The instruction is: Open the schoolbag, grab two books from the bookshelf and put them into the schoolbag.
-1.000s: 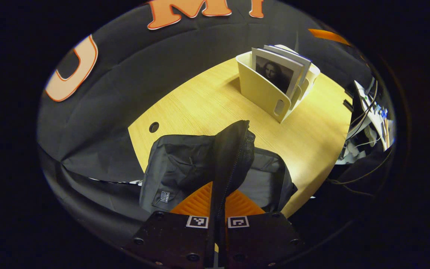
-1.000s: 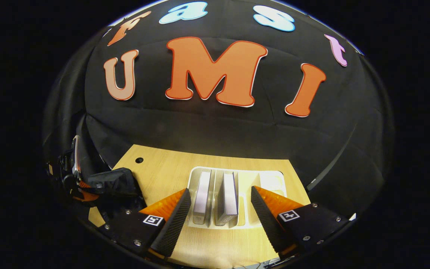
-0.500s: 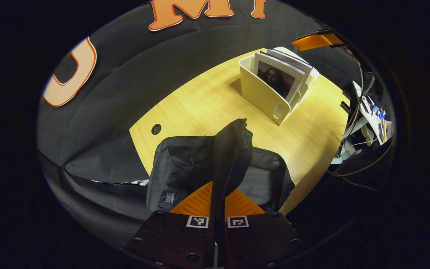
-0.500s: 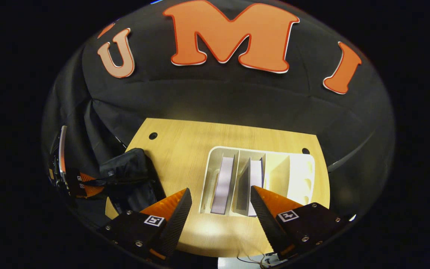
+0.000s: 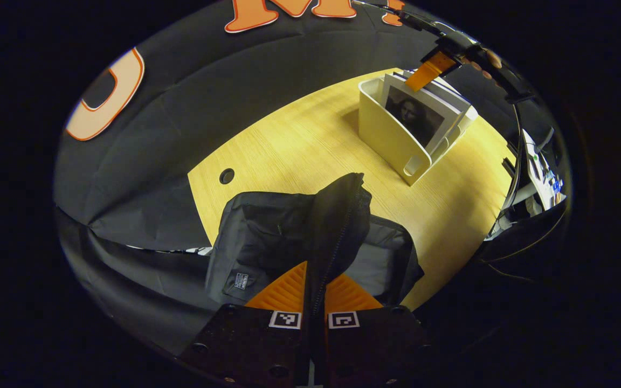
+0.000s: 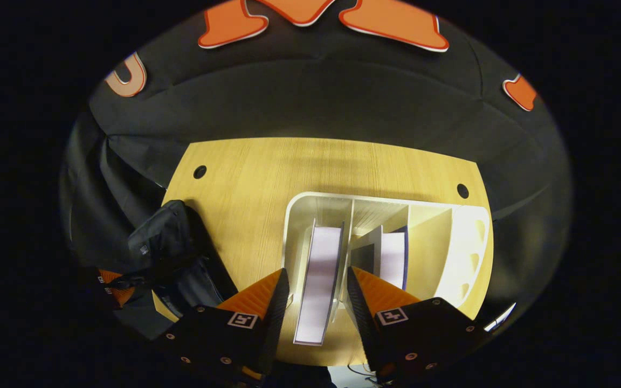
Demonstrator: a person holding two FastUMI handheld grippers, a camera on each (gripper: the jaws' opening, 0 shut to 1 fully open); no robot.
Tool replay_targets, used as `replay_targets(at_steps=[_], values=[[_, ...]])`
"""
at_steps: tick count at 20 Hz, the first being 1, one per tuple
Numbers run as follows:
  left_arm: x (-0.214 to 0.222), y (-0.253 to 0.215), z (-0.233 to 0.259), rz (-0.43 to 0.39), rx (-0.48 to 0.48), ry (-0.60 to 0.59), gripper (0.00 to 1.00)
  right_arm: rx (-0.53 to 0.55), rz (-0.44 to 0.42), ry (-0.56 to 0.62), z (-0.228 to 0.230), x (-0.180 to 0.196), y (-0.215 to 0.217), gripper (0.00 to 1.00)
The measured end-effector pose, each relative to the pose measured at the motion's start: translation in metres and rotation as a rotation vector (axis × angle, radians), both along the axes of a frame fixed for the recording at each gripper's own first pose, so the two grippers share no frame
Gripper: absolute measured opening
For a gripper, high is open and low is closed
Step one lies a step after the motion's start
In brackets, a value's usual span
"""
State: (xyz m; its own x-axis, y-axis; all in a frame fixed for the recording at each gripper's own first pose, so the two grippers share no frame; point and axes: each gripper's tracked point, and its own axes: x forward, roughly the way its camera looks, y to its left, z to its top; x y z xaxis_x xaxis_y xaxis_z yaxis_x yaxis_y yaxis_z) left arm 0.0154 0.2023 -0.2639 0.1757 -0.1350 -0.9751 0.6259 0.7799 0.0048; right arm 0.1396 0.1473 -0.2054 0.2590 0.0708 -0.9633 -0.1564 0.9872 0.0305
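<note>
The left claw (image 5: 314, 291) gripped the schoolbag's flap (image 5: 337, 215); the right claw (image 6: 315, 302), unclenched, straddled a book (image 6: 318, 280) in the bookshelf (image 6: 467, 242). Pinching its divider too could tip it.

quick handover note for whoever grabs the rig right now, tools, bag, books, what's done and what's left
Left tool: shut on the bag flap, holding it up so the bag at the table's left edge is open.
Right tool: open, fingers astride the first book in the rack, not yet closed on it.
Second book stands in the next slot.
Done: bag opened.
Left: grip the first book, lift it into the bag, then do the same with the second.
</note>
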Motion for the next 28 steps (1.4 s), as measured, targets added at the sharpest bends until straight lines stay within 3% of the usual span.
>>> replay_targets(at_steps=[1,2,4,5,7,8,14,15,16,17,23,28], values=[[0.0,-0.001,-0.001,0.014,0.004,0.003,0.05,0.009,-0.004,0.046,-0.01,-0.005,0.002,0.62],[0.0,-0.002,-0.001,0.025,0.008,0.004,0.04,0.026,-0.021,0.082,-0.017,-0.009,0.005,0.46],[-0.001,-0.006,-0.002,0.047,0.015,0.011,0.04,0.027,-0.046,0.111,-0.023,-0.007,0.003,0.43],[-0.003,-0.007,-0.003,0.058,0.018,0.017,0.04,0.03,-0.058,0.109,-0.023,-0.003,0.002,0.34],[-0.005,-0.009,-0.004,0.075,0.021,0.024,0.04,0.041,-0.066,0.113,-0.021,-0.002,0.001,0.44],[-0.005,-0.011,-0.005,0.085,0.022,0.025,0.05,0.046,-0.058,0.118,-0.021,-0.003,0.0,0.35],[-0.009,-0.016,-0.003,0.126,0.015,0.024,0.04,0.109,-0.057,0.081,0.004,-0.01,-0.012,0.31],[-0.01,-0.015,-0.002,0.117,0.011,0.02,0.04,0.122,-0.071,0.059,0.016,-0.014,-0.014,0.31],[-0.009,-0.013,-0.003,0.1,0.007,0.017,0.05,0.138,-0.089,0.035,0.03,-0.017,-0.017,0.22],[-0.008,-0.012,-0.004,0.081,0.001,0.012,0.05,0.156,-0.105,0.017,0.044,-0.021,-0.018,0.3],[-0.005,0.0,-0.006,-0.062,-0.073,0.012,0.04,0.199,-0.276,-0.117,0.121,-0.066,-0.03,0.29],[-0.001,0.009,-0.008,-0.149,-0.135,0.008,0.04,0.244,-0.405,-0.177,0.145,-0.127,-0.016,0.29]])
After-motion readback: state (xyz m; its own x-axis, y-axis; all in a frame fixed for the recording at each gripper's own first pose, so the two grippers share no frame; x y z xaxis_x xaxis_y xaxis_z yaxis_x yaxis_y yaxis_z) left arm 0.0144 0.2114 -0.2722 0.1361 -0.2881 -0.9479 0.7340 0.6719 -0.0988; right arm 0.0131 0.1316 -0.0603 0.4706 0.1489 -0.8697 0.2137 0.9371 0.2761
